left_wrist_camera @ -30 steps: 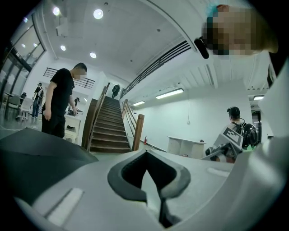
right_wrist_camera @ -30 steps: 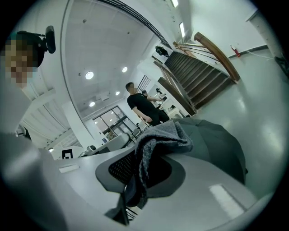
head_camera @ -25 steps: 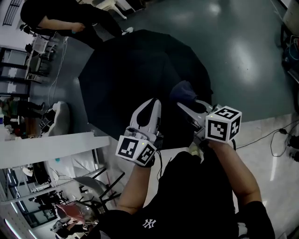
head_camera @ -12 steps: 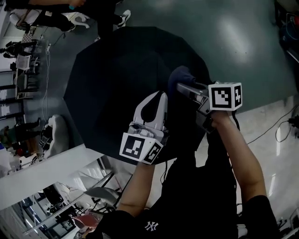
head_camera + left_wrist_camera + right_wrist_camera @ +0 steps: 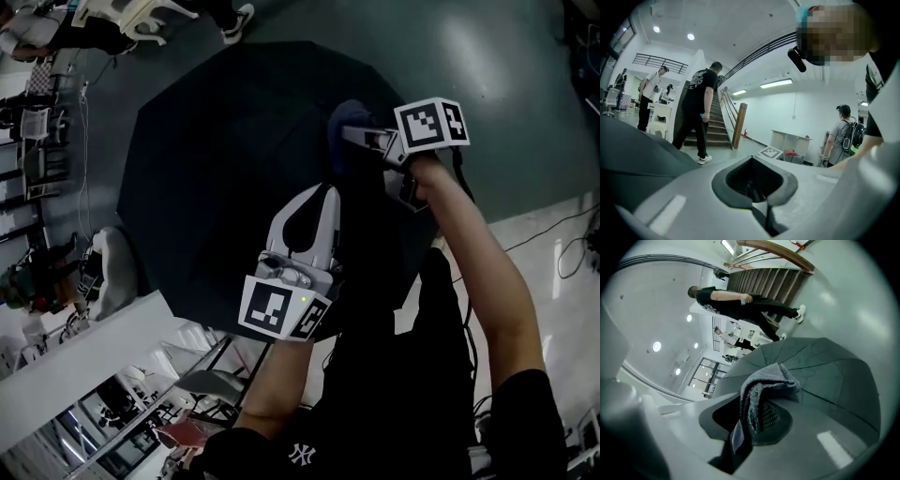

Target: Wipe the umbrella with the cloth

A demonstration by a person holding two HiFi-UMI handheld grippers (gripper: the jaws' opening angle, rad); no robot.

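Grey cloth (image 5: 764, 380) pinched by right gripper (image 5: 356, 139) over umbrella (image 5: 225, 159); left gripper (image 5: 323, 194) closed; person (image 5: 736, 301) beyond.

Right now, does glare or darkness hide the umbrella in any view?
Head view: dim, the umbrella a near-featureless black; glare only on the floor. Right gripper view: evenly lit, fisheye-curved, cloth sharp in the right claw. Left gripper view: bright, fisheye too.
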